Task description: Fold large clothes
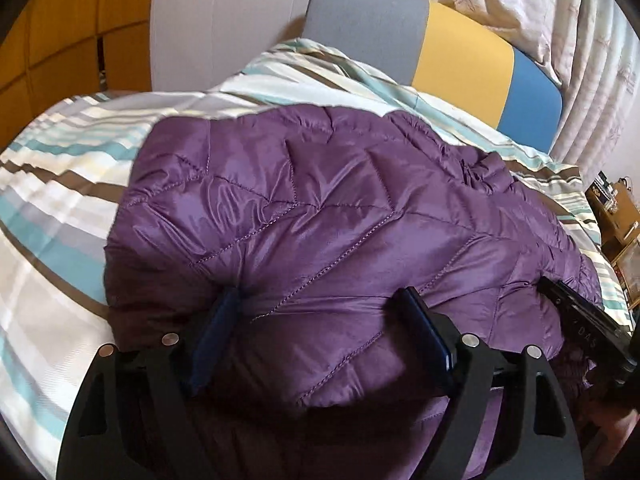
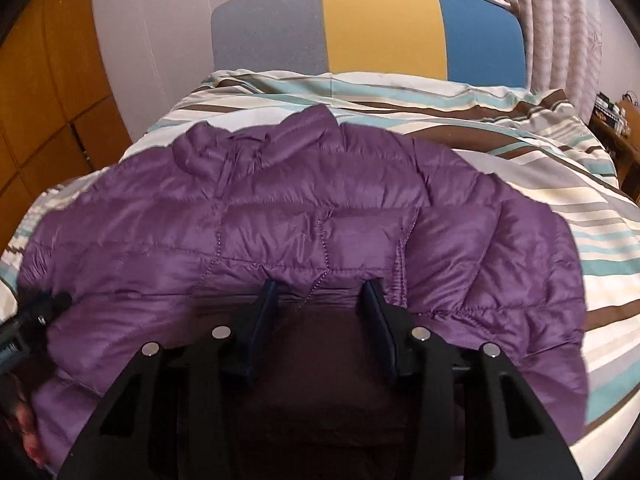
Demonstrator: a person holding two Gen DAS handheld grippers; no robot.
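A purple quilted puffer jacket (image 1: 320, 216) lies spread on the striped bedcover (image 1: 60, 184). My left gripper (image 1: 320, 300) is open, its blue fingers (image 1: 218, 332) pressed down on the jacket's near edge with fabric bulging between them. In the right wrist view the jacket (image 2: 280, 232) lies with its collar toward the headboard. My right gripper (image 2: 320, 288) is open over the jacket's near hem, where the dark lining shows. The right gripper also shows in the left wrist view (image 1: 580, 316), and the left gripper in the right wrist view (image 2: 36, 316).
A grey, yellow and blue headboard (image 2: 380, 24) stands at the far end of the bed. Patterned curtains (image 1: 592, 48) hang at the right. A wooden cupboard (image 1: 60, 20) is at the left. A wooden shelf with small items (image 1: 616, 208) stands at the far right.
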